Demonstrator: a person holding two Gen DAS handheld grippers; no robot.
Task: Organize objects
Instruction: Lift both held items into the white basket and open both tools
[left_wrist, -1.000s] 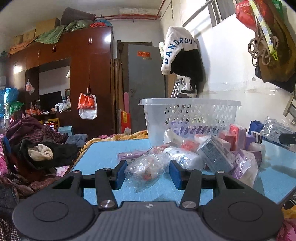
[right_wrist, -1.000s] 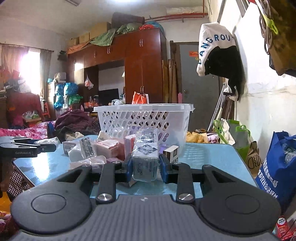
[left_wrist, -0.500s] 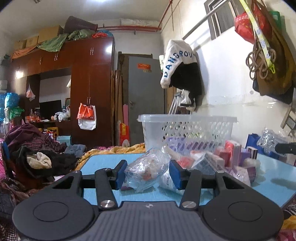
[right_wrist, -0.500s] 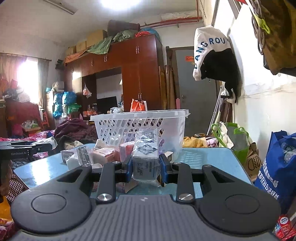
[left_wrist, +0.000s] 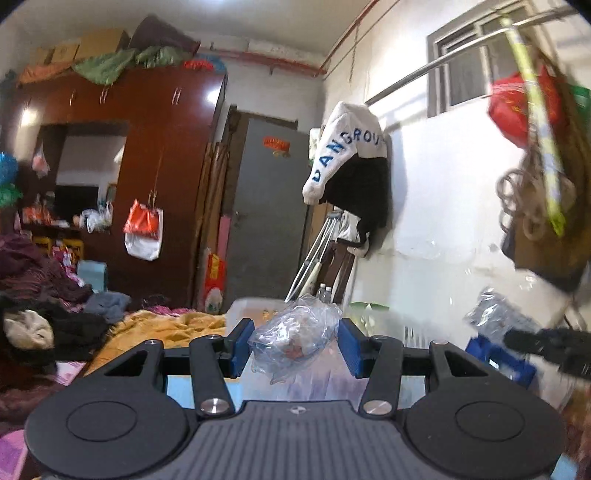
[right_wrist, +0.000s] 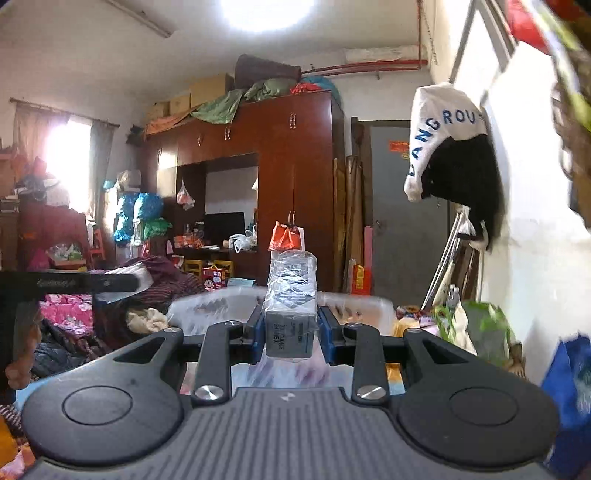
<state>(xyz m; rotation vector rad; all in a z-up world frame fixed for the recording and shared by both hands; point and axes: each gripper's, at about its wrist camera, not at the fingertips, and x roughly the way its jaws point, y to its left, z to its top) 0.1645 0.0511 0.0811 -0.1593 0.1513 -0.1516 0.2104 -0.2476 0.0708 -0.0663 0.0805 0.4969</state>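
Basket (right_wrist: 369, 306) behind wrapped box (right_wrist: 291, 314) (blurred)

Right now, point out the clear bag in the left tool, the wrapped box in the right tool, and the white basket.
clear bag (left_wrist: 295, 341), left wrist view, crinkled middle.
wrapped box (right_wrist: 291, 332), right wrist view, grey printed front.
white basket (right_wrist: 369, 301), right wrist view, far rim.

Crinkled clear plastic bag (left_wrist: 295, 338), film-wrapped grey cardboard box (right_wrist: 291, 325), translucent white plastic basket (right_wrist: 369, 308), glossy dark red-brown wooden wardrobe (right_wrist: 291, 155), matt black ribbed plastic gripper bodies, blue pads (left_wrist: 242, 345).
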